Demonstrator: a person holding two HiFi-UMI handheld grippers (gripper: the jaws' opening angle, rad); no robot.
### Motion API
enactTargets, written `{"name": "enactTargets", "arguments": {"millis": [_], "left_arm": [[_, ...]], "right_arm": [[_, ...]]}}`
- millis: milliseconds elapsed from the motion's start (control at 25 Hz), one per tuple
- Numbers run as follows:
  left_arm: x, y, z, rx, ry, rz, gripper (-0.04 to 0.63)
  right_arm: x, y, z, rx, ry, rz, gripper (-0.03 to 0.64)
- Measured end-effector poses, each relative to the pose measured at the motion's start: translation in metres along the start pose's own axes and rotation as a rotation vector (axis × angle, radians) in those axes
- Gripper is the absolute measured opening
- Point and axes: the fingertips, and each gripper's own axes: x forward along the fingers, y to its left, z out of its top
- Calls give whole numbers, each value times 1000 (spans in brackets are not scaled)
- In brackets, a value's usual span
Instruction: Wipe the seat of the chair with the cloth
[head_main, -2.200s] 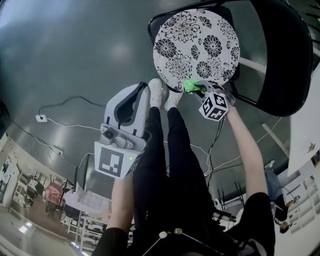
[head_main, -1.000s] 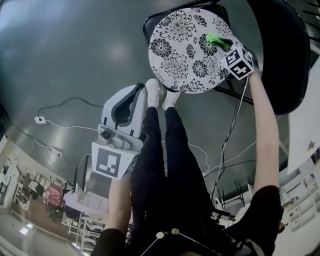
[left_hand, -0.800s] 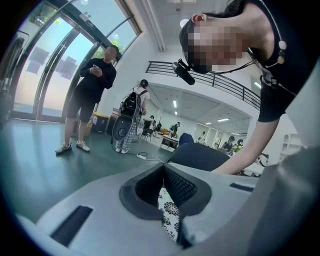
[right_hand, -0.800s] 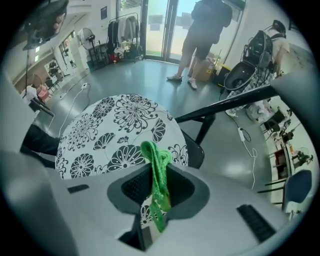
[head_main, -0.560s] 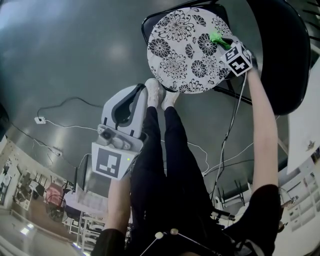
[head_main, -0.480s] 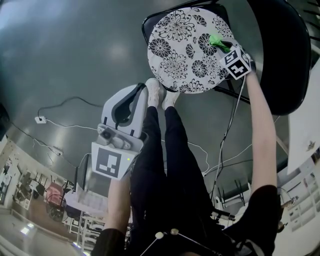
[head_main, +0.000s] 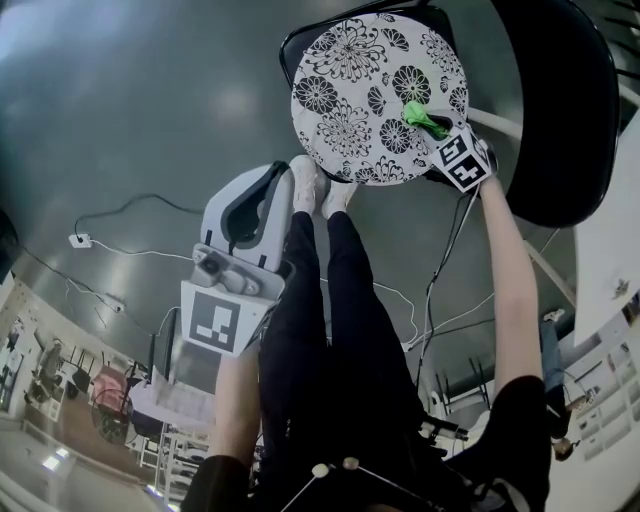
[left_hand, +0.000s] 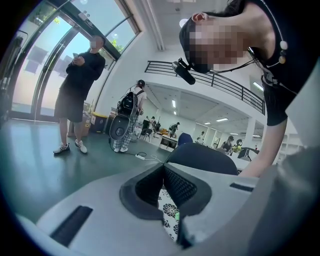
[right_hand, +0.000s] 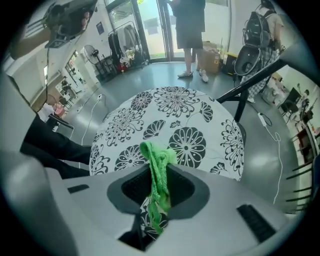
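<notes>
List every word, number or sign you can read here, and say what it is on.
None readable.
Marker cube on the right tongs: black-and-white squares, no letters.
Marker panel on the left tongs: the same.
Background shelving: too blurred to read.

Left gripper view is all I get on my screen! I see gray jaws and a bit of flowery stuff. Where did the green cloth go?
Observer: The green cloth is pinched in the right gripper; its jaws are shut on it.
Operator: Is it on the flowery thing?
Observer: The head view shows it over the round flowery seat, on the side nearest the black backrest. I cannot tell if it presses down.
Operator: And where is my gripper?
Observer: The left gripper is off the seat, over the gray floor, right beside the person's white shoes.
</notes>
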Motion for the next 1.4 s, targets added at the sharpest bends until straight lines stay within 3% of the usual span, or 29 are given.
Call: {"name": "enactTargets", "arguments": {"millis": [360, 760, 880, 1040, 1160, 1400], "left_arm": [[-2, -5, -1, -1, -2, -4, 6], [-15, -16, 5, 20, -10, -23, 6], [-19, -24, 16, 19, -36, -46, 6], [-26, -36, 35, 46, -39, -78, 6], [-35, -53, 60, 80, -42, -103, 6], [-47, -89, 128, 163, -49, -148, 6]], "right_arm": [[3, 61, -14, -25, 13, 111, 85], [-4, 122, -26, 6, 30, 220, 84], [-18, 139, -16, 32, -8, 222, 84], [-56, 157, 19, 93, -143, 145, 85], [-110, 168, 58, 207, -299, 67, 86], [-254, 156, 134, 424, -632, -188, 86]]}}
